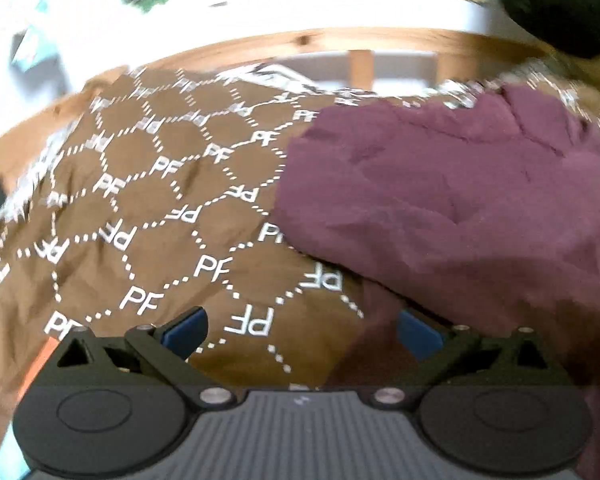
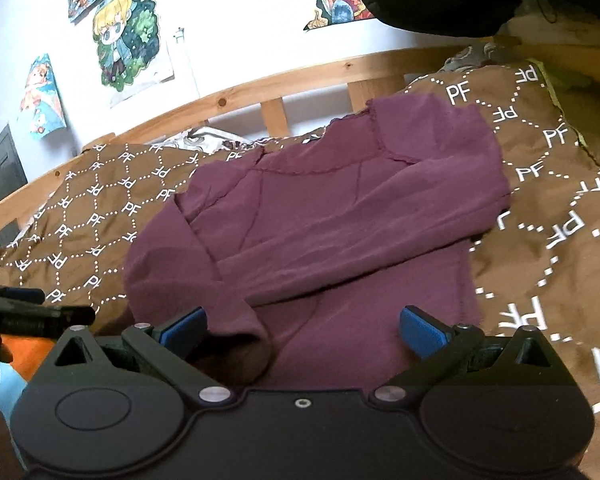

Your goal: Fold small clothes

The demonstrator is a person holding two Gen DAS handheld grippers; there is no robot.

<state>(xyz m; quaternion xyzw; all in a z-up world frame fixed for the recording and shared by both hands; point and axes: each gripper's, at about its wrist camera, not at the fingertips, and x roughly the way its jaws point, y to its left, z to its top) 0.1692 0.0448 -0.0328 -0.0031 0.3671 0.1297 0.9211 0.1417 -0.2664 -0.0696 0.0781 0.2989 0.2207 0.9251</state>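
Left claw (image 1: pixel 302 330) agape | maroon top (image 2: pixel 320 220) mid-blanket (image 2: pixel 560 220) | right claw (image 2: pixel 302 330) agape

Maroon top (image 2: pixel 320 216) on brown, white-lettered bedspread (image 2: pixel 112 220).

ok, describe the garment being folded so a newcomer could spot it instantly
Start at the wooden bed frame against the wall with cartoon posters, then drop to the brown bedspread printed with white dotted hexagons and "PF" letters. Lying on it is the maroon long-sleeved top, sleeves folded across its body: the only plain, unpatterned cloth there.
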